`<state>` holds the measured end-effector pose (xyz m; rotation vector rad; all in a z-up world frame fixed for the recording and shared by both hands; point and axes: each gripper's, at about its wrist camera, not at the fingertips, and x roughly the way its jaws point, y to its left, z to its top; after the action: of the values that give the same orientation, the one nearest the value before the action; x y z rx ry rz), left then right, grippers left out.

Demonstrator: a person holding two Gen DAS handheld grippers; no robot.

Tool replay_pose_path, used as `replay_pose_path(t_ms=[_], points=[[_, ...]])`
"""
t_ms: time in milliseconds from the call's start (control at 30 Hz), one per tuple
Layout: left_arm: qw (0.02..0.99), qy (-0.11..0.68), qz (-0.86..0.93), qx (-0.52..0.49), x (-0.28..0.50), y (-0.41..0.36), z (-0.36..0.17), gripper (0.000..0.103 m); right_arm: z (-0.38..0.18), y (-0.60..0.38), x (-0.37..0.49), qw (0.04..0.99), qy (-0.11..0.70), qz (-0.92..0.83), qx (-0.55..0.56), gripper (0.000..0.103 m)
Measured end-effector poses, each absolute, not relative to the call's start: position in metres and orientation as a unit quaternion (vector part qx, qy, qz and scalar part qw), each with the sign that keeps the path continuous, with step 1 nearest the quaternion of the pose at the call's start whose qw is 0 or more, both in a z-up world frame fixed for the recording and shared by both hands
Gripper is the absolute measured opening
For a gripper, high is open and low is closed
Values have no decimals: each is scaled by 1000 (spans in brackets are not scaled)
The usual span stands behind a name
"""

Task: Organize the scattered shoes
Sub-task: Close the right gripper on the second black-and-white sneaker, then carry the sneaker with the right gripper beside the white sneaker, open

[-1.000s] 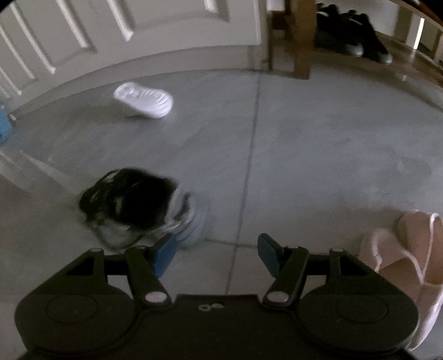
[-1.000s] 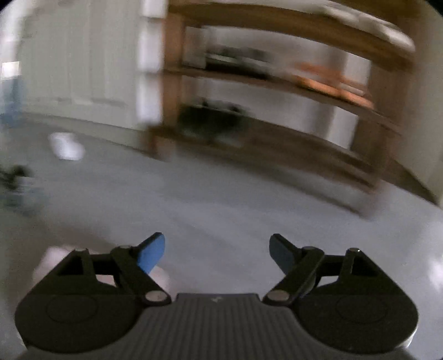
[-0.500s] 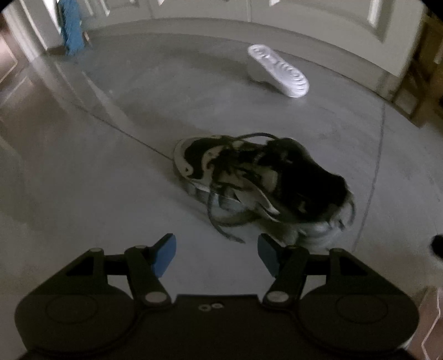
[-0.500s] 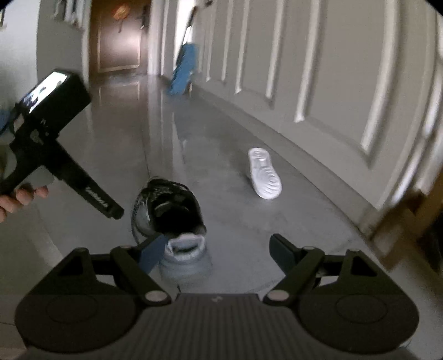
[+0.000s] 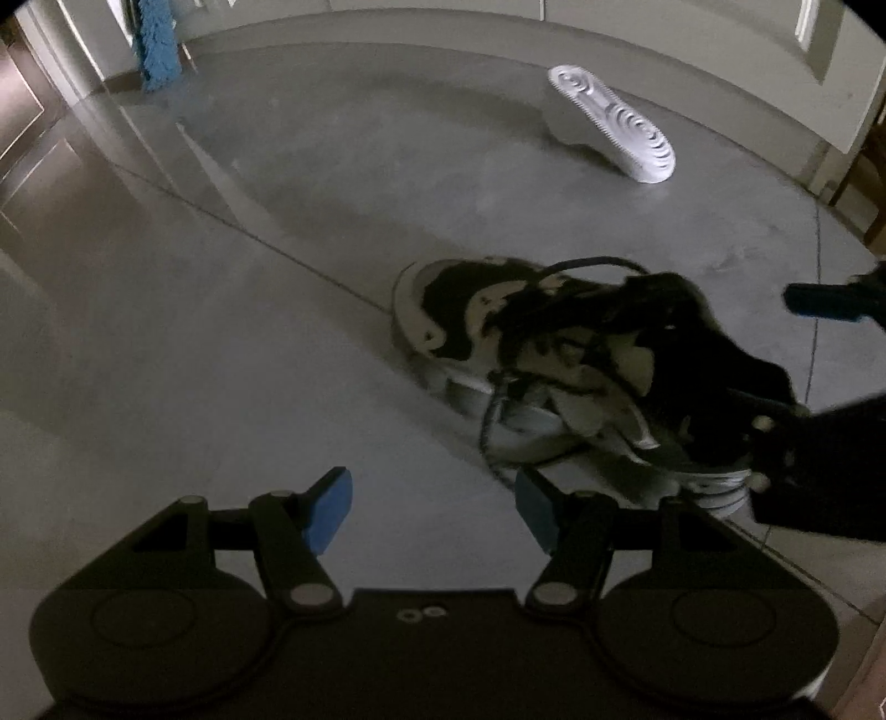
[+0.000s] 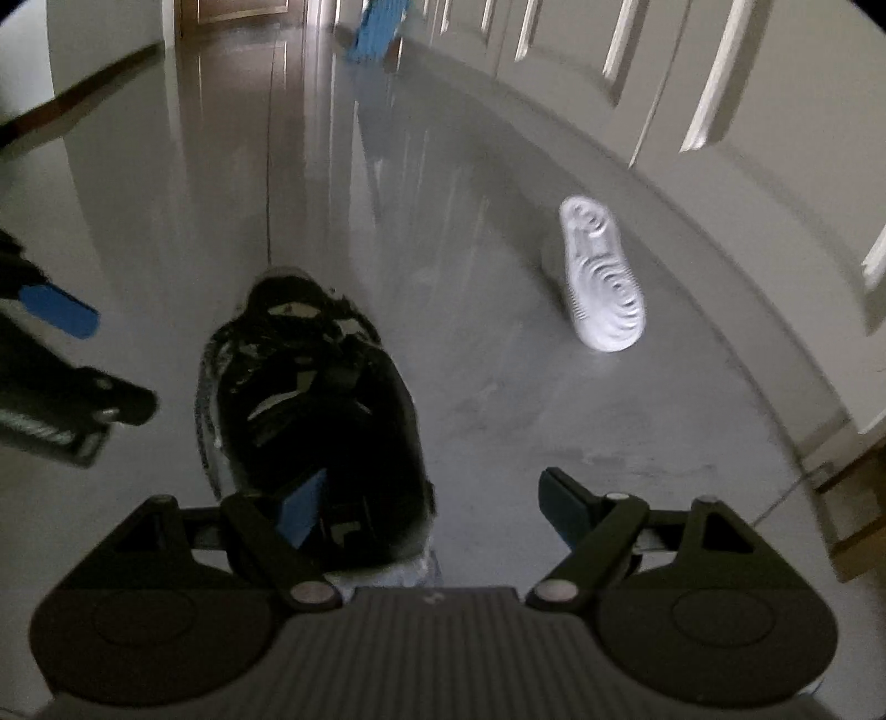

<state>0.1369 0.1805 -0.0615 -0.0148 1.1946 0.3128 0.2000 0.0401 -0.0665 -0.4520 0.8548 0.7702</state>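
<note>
A black and white sneaker [image 5: 581,365] lies on the grey floor with loose laces. My left gripper [image 5: 432,509] hovers just short of its side, open, with nothing between the blue pads. My right gripper [image 6: 434,507] is open over the heel end of the sneaker [image 6: 310,399]; its left finger [image 6: 302,509] is over the dark heel opening and its right finger is over bare floor. The pads are not seen pressing on the shoe. The left wrist view shows a right gripper finger [image 5: 825,304] beyond the heel. A white shoe [image 5: 614,124] lies on its side, sole showing, near the wall.
Panelled white doors [image 6: 692,99] run along the far side behind the white shoe [image 6: 603,277]. A blue mop head [image 5: 158,50] leans at the end of the hallway. A wooden furniture leg [image 6: 853,515] stands at the right edge. Glossy floor stretches to the left.
Both views have swung away from the shoe rack onto the black sneaker. My right gripper has come down over its heel, and my left gripper has closed in on its side.
</note>
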Motion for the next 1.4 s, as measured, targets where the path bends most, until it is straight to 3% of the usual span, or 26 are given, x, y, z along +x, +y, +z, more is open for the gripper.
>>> replay_pose_path(t_ms=[100,233,333,467,700,967,1200,1400], points=[[814,561,148,-8,138,184,-63,65,-83,55,209,797,435,363,-211,76],[810,567,148,-17,140,187,-68,65,-89,56,217,799,455,354,-171,38],[809,569,145,-13,141,185,-69,65,-91,55,221,803,457,356,-142,31],[813,564,142,-7,139,181,-65,65,-92,56,197,809,390,390,-203,21],[816,555,158,-5,131,184,-52,65,-77,32,163,842,322,399,-169,19],[819,552,159,3,121,176,-42,65,-48,-11,146,877,257,350,-206,19],[830,543,129,24,115,148,-32,65,-6,-101,136,891,231,297,-252,19],[850,522,52,52,122,91,-21,65,49,-233,85,916,242,195,-255,20]])
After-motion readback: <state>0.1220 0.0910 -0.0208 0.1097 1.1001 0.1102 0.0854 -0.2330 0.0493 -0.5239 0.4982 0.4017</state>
